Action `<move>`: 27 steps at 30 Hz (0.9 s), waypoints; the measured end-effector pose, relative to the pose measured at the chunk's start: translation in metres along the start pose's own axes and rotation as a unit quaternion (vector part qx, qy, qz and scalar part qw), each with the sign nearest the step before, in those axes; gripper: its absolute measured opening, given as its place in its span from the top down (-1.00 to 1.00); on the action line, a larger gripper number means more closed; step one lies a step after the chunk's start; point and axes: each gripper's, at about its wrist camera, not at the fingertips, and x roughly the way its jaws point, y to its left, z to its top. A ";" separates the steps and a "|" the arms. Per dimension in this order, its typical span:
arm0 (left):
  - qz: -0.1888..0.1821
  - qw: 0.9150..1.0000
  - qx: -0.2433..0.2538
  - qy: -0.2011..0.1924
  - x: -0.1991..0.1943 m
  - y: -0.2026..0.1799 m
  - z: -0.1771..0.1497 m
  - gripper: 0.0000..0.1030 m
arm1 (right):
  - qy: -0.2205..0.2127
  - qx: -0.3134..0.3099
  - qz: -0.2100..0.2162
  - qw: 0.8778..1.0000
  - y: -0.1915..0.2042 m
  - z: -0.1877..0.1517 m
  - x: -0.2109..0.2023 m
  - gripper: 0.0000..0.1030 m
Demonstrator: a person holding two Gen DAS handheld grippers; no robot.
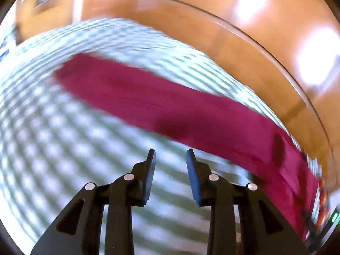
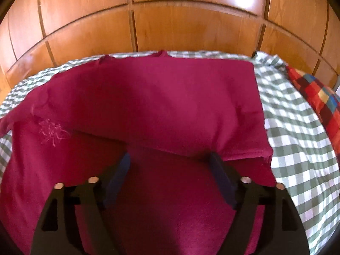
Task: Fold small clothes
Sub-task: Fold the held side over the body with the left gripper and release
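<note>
A crimson garment (image 2: 148, 97) lies on a green-and-white checked bedcover (image 2: 297, 127), with its near part folded over so a folded edge runs across the middle. My right gripper (image 2: 170, 159) is open just above the garment, its fingertips at that folded edge, holding nothing. In the blurred left wrist view the garment (image 1: 170, 106) is a long crimson band across the bedcover (image 1: 53, 127). My left gripper (image 1: 171, 155) is open and empty, above the bedcover just short of the garment's near edge.
Wooden wardrobe panels (image 2: 170, 21) stand right behind the bed. A red, blue and yellow checked cloth (image 2: 318, 97) lies at the bed's far right. The wardrobe (image 1: 233, 31) also shows in the left wrist view.
</note>
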 end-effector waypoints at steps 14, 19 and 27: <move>0.041 0.981 -0.190 -0.021 0.019 0.150 0.081 0.44 | 0.019 0.011 0.025 0.999 -0.004 0.003 0.011 -0.92; 0.055 0.982 -0.179 -0.018 0.032 0.146 0.097 0.44 | 0.015 0.010 0.024 1.000 -0.002 0.000 0.009 -0.92; 0.004 0.990 -0.137 -0.028 0.023 0.107 0.116 0.87 | 0.011 0.006 0.019 1.000 0.000 -0.002 0.008 -0.92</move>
